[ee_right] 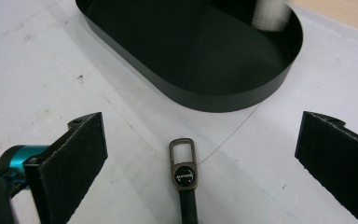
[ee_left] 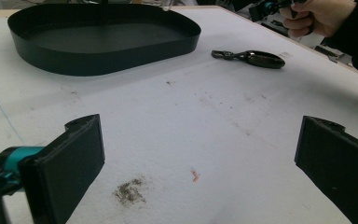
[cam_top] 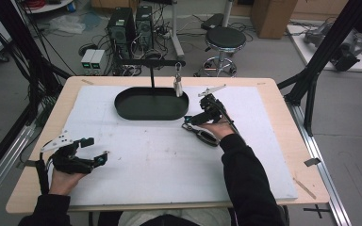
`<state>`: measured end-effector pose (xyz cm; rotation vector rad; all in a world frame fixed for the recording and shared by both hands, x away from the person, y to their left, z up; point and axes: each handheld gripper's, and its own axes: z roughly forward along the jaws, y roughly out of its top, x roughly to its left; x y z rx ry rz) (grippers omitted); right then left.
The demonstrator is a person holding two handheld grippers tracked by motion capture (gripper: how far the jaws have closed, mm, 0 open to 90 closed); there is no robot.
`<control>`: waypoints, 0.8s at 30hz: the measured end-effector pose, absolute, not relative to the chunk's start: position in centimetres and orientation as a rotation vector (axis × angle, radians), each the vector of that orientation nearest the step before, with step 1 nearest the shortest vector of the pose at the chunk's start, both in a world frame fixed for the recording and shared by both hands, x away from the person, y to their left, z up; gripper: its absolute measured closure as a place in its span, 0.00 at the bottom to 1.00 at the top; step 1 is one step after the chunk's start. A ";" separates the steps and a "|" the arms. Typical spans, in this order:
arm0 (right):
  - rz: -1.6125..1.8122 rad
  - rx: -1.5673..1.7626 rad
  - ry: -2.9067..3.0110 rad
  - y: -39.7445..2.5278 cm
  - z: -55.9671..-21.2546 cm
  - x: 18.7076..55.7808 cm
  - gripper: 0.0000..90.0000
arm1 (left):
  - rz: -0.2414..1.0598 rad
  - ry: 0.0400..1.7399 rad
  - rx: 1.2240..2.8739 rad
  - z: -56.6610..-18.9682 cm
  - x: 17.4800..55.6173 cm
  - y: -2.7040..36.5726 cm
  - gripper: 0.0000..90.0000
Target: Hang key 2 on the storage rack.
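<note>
Your right gripper (ee_right: 200, 154) hovers, jaws apart, over the key fob (ee_right: 184, 179), not yet grasped. Your left gripper (ee_left: 200, 154) rests apart, holding nothing. The black tray (ee_right: 223, 95) lies empty.

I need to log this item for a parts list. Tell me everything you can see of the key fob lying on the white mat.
The key fob is a dark strap with a metal-looking clasp: a rectangular loop at its end, then a round black disc with small lettering too fine to read. It lies flat on the white mat, loop pointing toward the black tray, apart from it, between the open jaws of the right gripper, untouched.
</note>
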<state>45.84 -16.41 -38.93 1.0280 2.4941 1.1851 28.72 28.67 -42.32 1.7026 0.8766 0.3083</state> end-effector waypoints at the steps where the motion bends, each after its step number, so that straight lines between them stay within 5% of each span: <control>1: 1.180 1.031 2.498 -16.3 -39.0 45.8 0.02 | 0.311 0.876 1.701 -42.3 28.7 28.7 0.02; 24: 0.968 1.029 2.654 -15.1 -41.2 45.7 0.02 | 0.306 0.876 1.706 -42.3 28.7 28.6 0.02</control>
